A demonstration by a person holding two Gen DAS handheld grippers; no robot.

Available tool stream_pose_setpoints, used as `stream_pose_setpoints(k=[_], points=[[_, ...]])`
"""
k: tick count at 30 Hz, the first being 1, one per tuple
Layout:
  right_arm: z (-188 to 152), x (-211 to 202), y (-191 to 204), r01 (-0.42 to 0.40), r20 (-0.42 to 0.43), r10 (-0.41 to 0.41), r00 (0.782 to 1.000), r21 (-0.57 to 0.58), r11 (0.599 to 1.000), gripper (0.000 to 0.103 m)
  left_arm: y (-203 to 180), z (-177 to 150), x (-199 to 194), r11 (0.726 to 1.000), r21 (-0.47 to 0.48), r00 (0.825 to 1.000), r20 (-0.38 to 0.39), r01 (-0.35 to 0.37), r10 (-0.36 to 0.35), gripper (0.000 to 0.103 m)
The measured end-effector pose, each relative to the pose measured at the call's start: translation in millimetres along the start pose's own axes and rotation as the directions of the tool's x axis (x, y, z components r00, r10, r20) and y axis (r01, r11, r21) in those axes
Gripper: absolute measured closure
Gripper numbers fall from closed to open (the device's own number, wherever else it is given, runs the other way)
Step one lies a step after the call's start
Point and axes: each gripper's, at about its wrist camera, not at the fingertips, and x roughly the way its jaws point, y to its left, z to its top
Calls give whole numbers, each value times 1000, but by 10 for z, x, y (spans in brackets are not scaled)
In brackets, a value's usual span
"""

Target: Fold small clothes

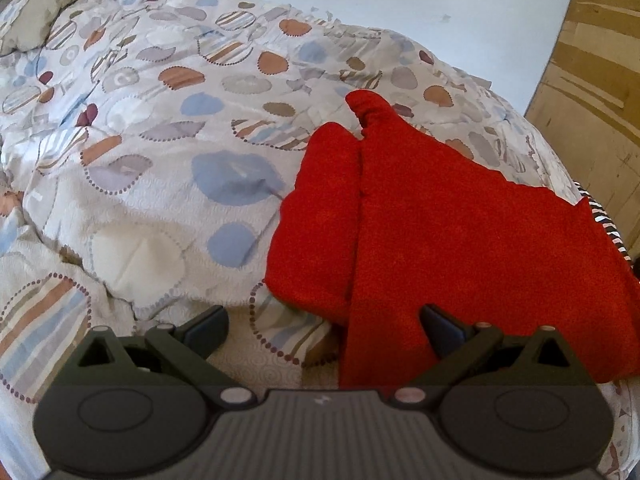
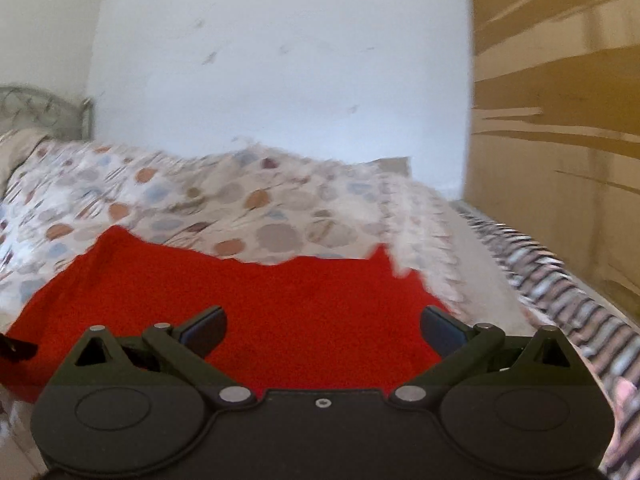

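i was in a bedroom of a home. under me lay a bed with a quilted comforter (image 1: 160, 140) printed with blue, tan and rust blobs, a beige pillow (image 1: 44, 12) at its head, and a curved metal headboard (image 2: 44, 108) behind. a plain white wall (image 2: 280, 72) ran alongside, and a wood-grain wardrobe panel (image 2: 560, 120) stood at the foot.

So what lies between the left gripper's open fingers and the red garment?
Nothing separate: in the left wrist view the left gripper hangs open over the red garment near its edge, with patterned quilt beneath.
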Motion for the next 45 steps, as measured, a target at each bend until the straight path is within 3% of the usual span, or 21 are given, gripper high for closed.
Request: stream_pose_setpoints(k=[3, 7, 11, 21, 28, 31, 36, 41, 45], points=[[52, 140, 163, -46, -27, 46, 999, -13, 999, 0, 17, 13, 2, 1000, -12, 1000, -11, 6, -7, 0], [-111, 233, 331, -40, -94, 32, 995, -77, 996, 0, 47, 18, 2, 1000, -25, 1000, -21, 14, -15, 0], [-363, 100, 295, -22, -99, 21, 995, -16, 1000, 1, 77, 23, -36, 998, -63, 999, -41, 21, -23, 1], [-731, -255, 477, 68, 47, -63, 997, -113, 991, 1, 128, -189, -481, 971, -232, 998, 8, 62, -62, 0], [-513, -181, 367, 16, -3, -16, 1000, -78, 997, 1, 38, -341, -653, 961, -261, 996, 16, 87, -86, 0], [-338, -222, 357, 1, 41, 1, 999, -32, 999, 1, 31, -374, -681, 957, -274, 996, 14, 93, -92, 0], [-303, -183, 597, -66, 49, 72, 996, -115, 991, 1, 107, -416, -716, 942, -325, 996, 24, 84, -80, 0], [-462, -54, 718, -41, -17, 40, 999, -121, 992, 1, 188, -443, -736, 935, -351, 999, 21, 54, -49, 0], [-557, -90, 782, -6, 14, 8, 1000, -160, 987, 1, 171, -487, -696, 937, -347, 999, 3, 46, -48, 0]])
